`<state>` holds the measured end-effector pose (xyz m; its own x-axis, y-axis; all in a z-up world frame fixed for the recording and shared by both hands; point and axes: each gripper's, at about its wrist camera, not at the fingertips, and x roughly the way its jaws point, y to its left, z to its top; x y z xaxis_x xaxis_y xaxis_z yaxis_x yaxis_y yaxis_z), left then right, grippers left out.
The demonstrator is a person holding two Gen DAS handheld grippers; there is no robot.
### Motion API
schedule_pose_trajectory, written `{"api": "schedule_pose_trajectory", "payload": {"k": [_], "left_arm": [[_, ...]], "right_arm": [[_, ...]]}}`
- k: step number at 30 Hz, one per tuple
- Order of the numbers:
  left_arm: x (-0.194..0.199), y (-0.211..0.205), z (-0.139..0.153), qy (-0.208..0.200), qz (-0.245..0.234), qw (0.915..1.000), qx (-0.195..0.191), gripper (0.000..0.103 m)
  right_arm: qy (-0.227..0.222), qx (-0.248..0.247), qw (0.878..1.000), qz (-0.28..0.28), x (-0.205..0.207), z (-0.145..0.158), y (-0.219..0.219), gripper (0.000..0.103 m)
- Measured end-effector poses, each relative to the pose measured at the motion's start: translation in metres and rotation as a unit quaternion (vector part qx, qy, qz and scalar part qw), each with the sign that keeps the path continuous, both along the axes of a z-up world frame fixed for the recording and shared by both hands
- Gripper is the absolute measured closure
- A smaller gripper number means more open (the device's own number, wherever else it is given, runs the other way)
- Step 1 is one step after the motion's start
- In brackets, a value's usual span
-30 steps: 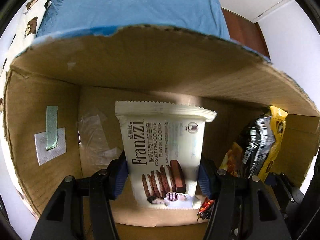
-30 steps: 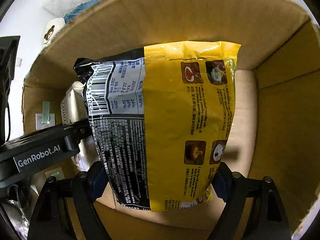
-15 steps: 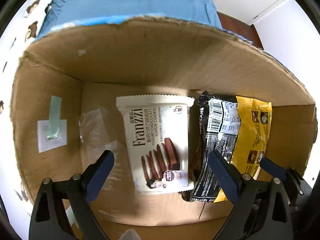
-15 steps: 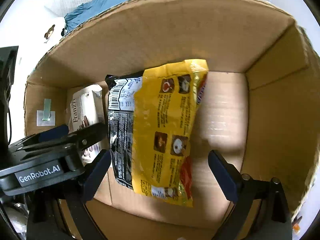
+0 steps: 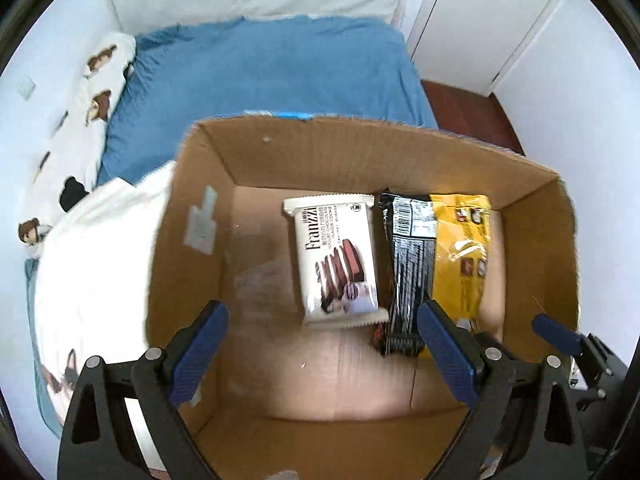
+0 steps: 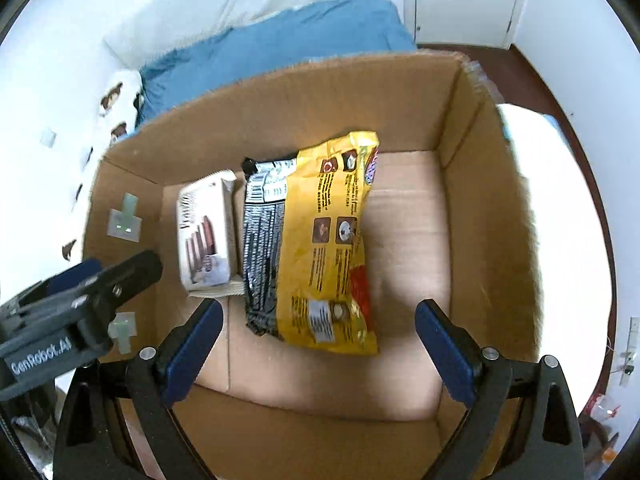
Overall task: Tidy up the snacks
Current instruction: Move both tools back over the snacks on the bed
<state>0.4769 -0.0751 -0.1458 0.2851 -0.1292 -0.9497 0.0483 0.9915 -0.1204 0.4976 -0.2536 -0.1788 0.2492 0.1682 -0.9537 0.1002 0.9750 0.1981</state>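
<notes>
Two packets are now lying flat on the floor of the cardboard box (image 5: 532, 240), where a second ago each was being gripped. The Franzzi cookie packet (image 5: 338, 258) is resting near the box's middle, and the yellow-and-black snack bag (image 6: 320, 248) is touching it at its 3 o'clock side. Both have been released: the left tool (image 5: 324, 350) is being held wide open and empty, and the right tool (image 6: 316, 354) is likewise spread and holding nothing. Both tools are being drawn back above the box, with the blue bed (image 5: 264, 76) showing at 12 o'clock. This pair is judged as stowed, and more snacks are probably to be fetched.
</notes>
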Motion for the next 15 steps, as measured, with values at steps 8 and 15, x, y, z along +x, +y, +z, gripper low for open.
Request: {"api": "schedule_pose_trajectory", "payload": {"k": [8, 15], "left_arm": [[-0.052, 0.011, 0.054, -0.069, -0.01, 0.9976, -0.002, 0.006], [-0.107, 0.035, 0.048, -0.093, -0.018, 0.9942, 0.051, 0.006]], "right_arm": [[-0.048, 0.019, 0.999, -0.005, -0.063, 0.048, 0.014, 0.004], [-0.025, 0.055, 0.997, -0.037, -0.134, 0.033, 0.018, 0.004]]}}
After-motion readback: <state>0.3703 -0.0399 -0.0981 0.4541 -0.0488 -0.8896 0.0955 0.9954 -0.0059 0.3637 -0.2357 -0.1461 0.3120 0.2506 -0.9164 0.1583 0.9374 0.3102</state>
